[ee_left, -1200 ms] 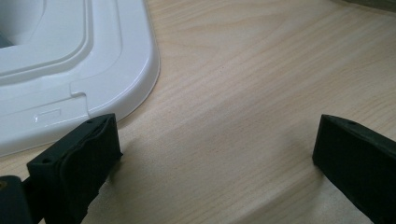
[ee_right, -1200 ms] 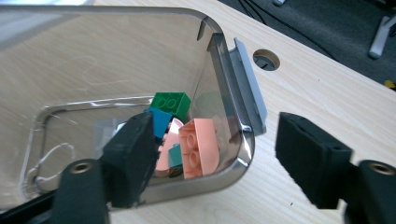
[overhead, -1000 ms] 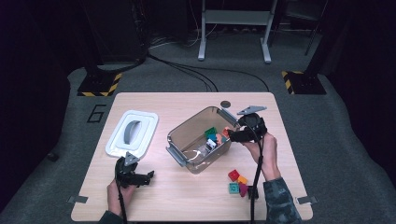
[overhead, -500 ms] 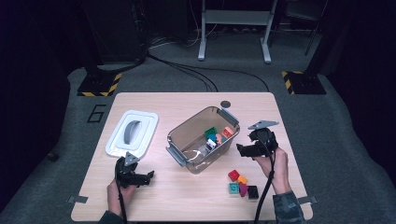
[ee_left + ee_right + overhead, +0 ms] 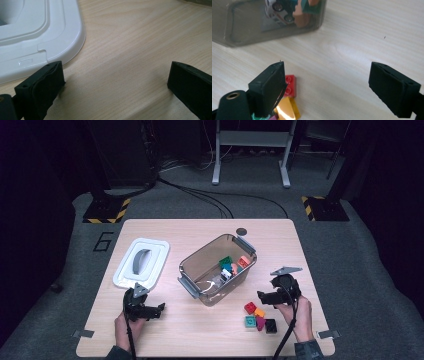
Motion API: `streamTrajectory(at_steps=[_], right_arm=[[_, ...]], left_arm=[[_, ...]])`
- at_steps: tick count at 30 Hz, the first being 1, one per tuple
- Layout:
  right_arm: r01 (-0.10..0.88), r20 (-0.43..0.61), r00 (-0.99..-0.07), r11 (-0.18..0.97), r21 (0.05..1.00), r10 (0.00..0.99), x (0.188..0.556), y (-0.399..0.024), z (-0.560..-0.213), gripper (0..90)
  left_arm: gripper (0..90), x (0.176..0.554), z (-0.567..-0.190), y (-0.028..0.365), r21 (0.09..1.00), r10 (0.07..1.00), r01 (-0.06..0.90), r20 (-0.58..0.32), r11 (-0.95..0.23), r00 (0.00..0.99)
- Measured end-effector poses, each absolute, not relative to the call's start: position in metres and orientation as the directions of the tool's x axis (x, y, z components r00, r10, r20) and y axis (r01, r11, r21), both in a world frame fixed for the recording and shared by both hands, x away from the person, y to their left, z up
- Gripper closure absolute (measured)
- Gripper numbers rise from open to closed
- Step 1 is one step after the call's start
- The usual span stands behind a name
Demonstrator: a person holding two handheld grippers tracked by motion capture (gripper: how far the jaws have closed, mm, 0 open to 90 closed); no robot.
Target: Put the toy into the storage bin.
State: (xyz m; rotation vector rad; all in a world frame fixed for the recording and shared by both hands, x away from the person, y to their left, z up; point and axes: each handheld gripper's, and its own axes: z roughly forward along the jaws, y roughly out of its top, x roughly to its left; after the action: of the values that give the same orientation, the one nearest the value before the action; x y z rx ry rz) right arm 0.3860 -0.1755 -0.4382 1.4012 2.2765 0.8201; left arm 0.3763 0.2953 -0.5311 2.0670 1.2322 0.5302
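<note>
Presently, the right gripper [image 5: 264, 296] is held open, nothing between its just-widened jaws, above the toy bricks [image 5: 258, 316] piled on the table [image 5: 190, 332] beside the clear bin [image 5: 216, 269]. Light, rigid, smooth plastic is judged; the red brick [image 5: 290, 85] is best pinched across flat sides. The left gripper [image 5: 157, 309] rests open near the white lid [image 5: 141, 262].

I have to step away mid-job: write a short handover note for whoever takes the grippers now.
Right gripper: fingers open, nothing between them, its jaws have just been opening; it hangs beside the loose bricks.
Left gripper: open, empty, low over the table by the white lid.
Done: several bricks and a toy car lie in the clear bin.
Left: about five bricks near the right hand; red brick is closest. Lid is off.
</note>
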Motion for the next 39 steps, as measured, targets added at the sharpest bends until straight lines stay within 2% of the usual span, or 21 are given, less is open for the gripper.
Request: streamTrajectory(at_steps=[16,26,29,34,38,39], right_arm=[[0.739,0.06,-0.369,0.254,0.625,0.927,0.326,-0.205,-0.472,13.8],[0.752,0.062,-0.398,0.286,0.594,0.915,0.303,-0.196,-0.492,14.6],[0.758,0.09,-0.391,0.265,0.596,0.916,0.3,-0.198,-0.498,14.6],[0.761,0.071,-0.379,0.267,0.591,0.923,0.299,-0.196,-0.502,23.7],[0.764,0.046,-0.355,0.262,0.589,0.934,0.299,-0.201,-0.503,36.3],[0.765,0.037,-0.353,0.265,0.587,0.935,0.299,-0.202,-0.503,37.1]], left_arm=[[0.6,0.376,-0.531,0.295,0.717,0.881,0.611,0.008,-0.335,0.473],[0.6,0.376,-0.531,0.295,0.717,0.881,0.611,0.008,-0.335,0.473],[0.6,0.376,-0.531,0.295,0.717,0.881,0.611,0.008,-0.335,0.473],[0.6,0.376,-0.531,0.295,0.717,0.881,0.611,0.008,-0.335,0.473],[0.6,0.376,-0.531,0.295,0.717,0.881,0.611,0.008,-0.335,0.474],[0.6,0.376,-0.531,0.295,0.717,0.881,0.611,0.008,-0.335,0.474]])
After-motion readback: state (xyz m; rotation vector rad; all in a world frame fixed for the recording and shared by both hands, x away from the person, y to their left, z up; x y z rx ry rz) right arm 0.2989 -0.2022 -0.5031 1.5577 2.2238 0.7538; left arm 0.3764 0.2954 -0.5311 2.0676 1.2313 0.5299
